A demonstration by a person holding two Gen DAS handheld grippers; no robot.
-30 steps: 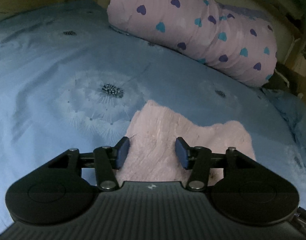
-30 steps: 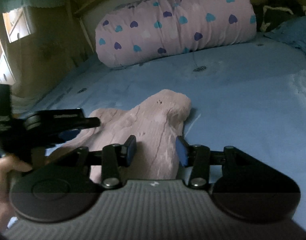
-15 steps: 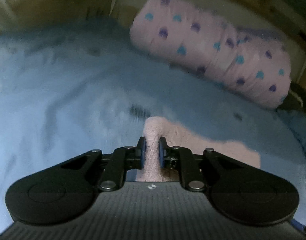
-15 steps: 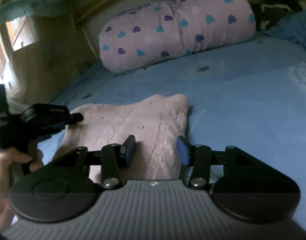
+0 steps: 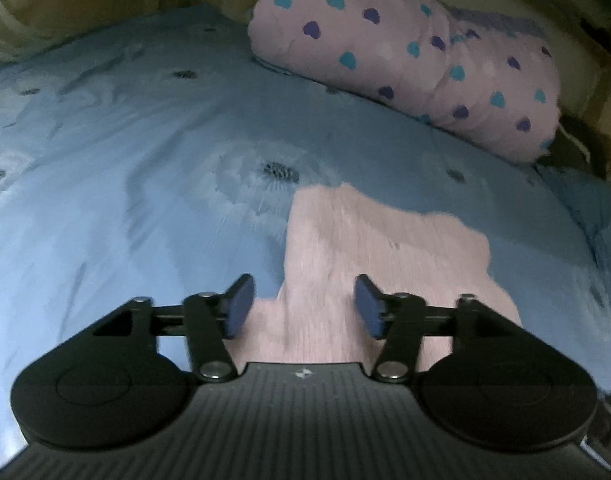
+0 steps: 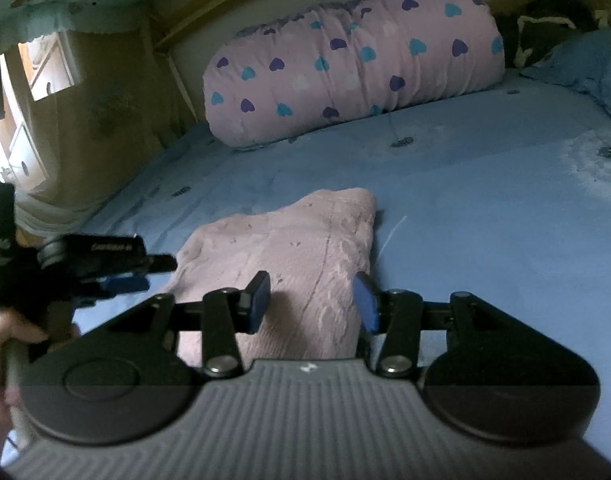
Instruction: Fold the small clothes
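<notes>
Pink fuzzy knit garment [image 5: 365, 256] lies part-folded on the blue dandelion-print bedsheet [image 5: 145, 184], well short of the pink heart-print bolster [image 5: 409, 52] at the far side. My left gripper [image 5: 303, 306] has just been opening; its jaws now stand apart over the near edge of the cloth, with the blue pads [image 5: 239, 304] clear of it and nothing pinched. My right gripper [image 6: 311, 302] also stands parted above the garment's right fold [image 6: 337, 264], gripping nothing as far as I can see. Risks, as I judge them: the released flap looks uneven at its far-left corner and may spring back or lie crooked, since fuzzy knit holds a crease poorly. If either pad snags the pile on the next move, it could drag the fold open. The soft sheet may bunch underneath and skew the edges.
</notes>
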